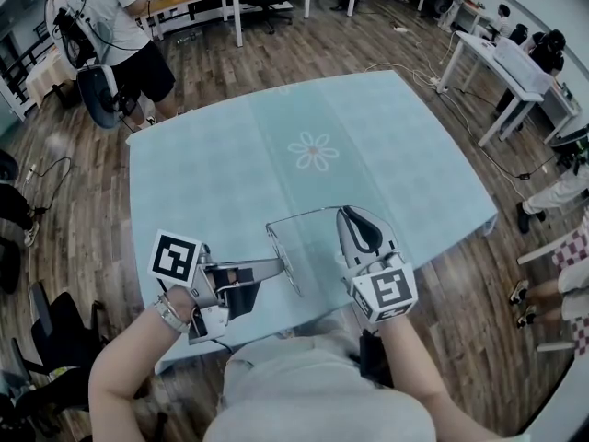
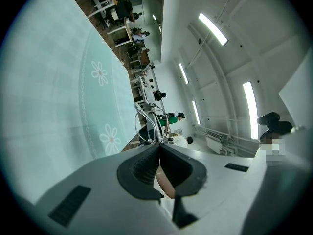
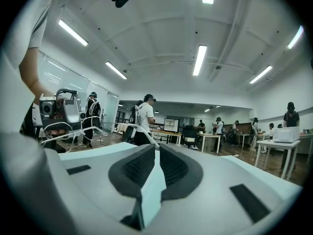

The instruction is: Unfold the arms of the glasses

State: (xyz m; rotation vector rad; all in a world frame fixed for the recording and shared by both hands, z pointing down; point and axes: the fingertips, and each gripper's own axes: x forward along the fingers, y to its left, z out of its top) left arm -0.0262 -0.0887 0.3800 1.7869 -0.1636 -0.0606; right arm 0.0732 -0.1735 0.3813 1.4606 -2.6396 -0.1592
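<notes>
A square counter [image 1: 368, 145] draped in a pale teal cloth printed with a white daisy [image 1: 313, 150] fills the middle of a workshop with a dark wooden plank floor [image 1: 276, 53], as the head view shows. At its near edge a person in a light shirt holds a grey two-jaw tool in each hand. Each tool carries a white cube with a black square marker. Beyond the far left corner another person in a white T-shirt and dark shorts [image 1: 115, 17] stands on the floor. White work tables [image 1: 502, 72] line the right side of the room.

The left claw [image 1: 279, 267] points level toward the right. Its tips are pressed together on the front of thin wire-framed glasses with clear lenses [image 1: 282, 251], which are held between the two tools over the near part of the cloth. The left gripper view shows the same claw [image 2: 159, 147] clamped on the wire rim, with the glasses [image 2: 149, 124] sticking out past its tips.

The right claw [image 1: 343, 213] pinches the far end of one slim arm [image 1: 304, 215] of the glasses, which runs out from the corner of the frame toward it. In the right gripper view that claw [image 3: 156, 146] is closed on the arm's tip [image 3: 143, 135], and the rest of the frame [image 3: 66, 133] shows just below the left tool [image 3: 58, 109].
</notes>
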